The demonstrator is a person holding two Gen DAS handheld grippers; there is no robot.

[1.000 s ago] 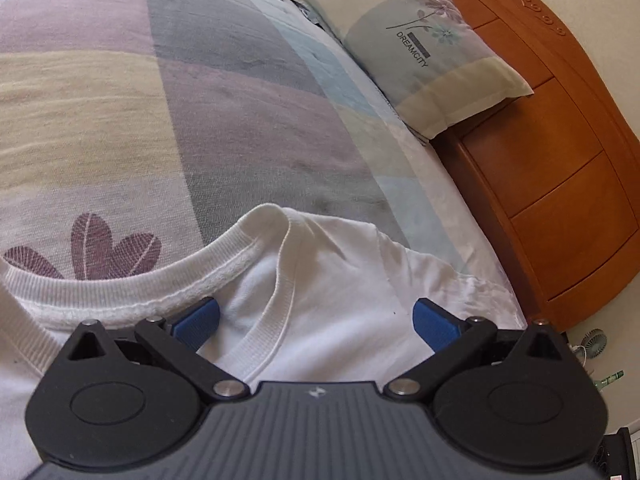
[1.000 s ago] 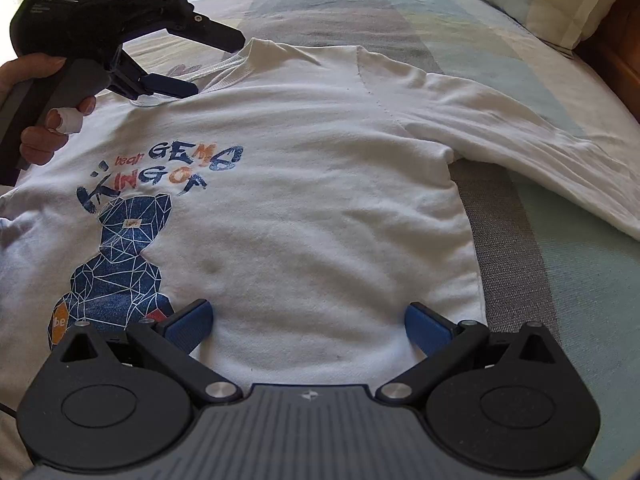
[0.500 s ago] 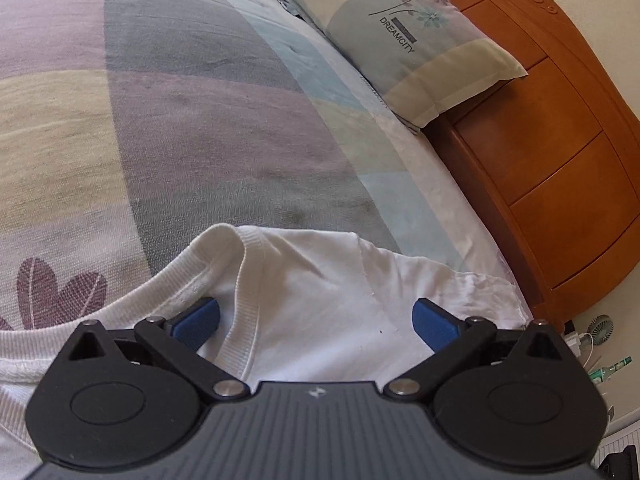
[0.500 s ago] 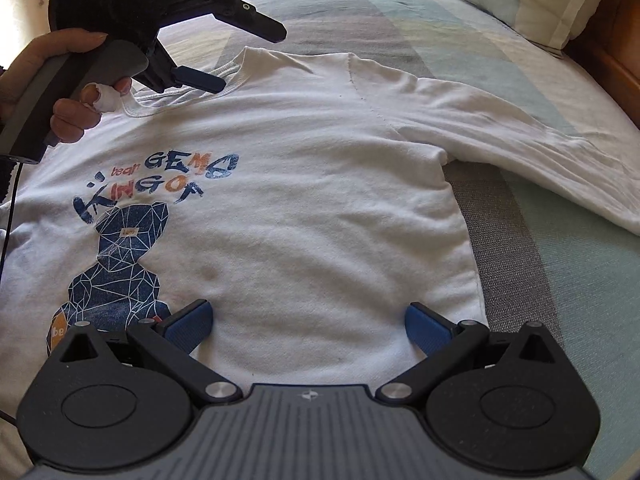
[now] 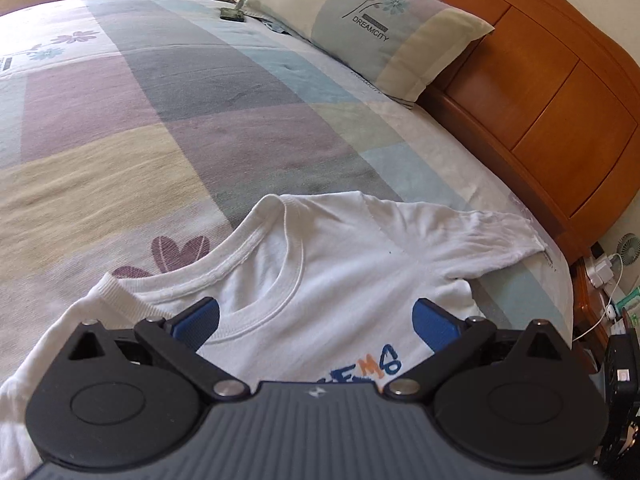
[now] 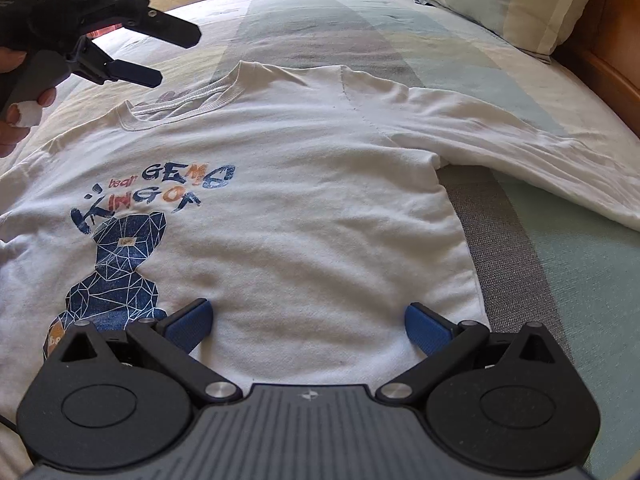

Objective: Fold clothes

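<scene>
Lying front-up and spread flat on the bed (image 6: 560,280), one sleeve toward the headboard edge, the white shirt (image 6: 300,208) seems laid out for folding, left hand-held gripper (image 6: 168,56) and right hand-held gripper (image 6: 308,320) both wide, empty above it

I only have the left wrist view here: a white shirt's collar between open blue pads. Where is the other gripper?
Observer: The right gripper hangs open above the lower front of the shirt, beside the bear print.
Operator: Is the left gripper touching the collar?
Observer: No. From the right wrist view the left gripper is clear of the collar, off to the side, open.
Operator: How does the sleeve lie?
Observer: The long sleeve is stretched out flat toward the headboard side, not yet folded in.
</scene>
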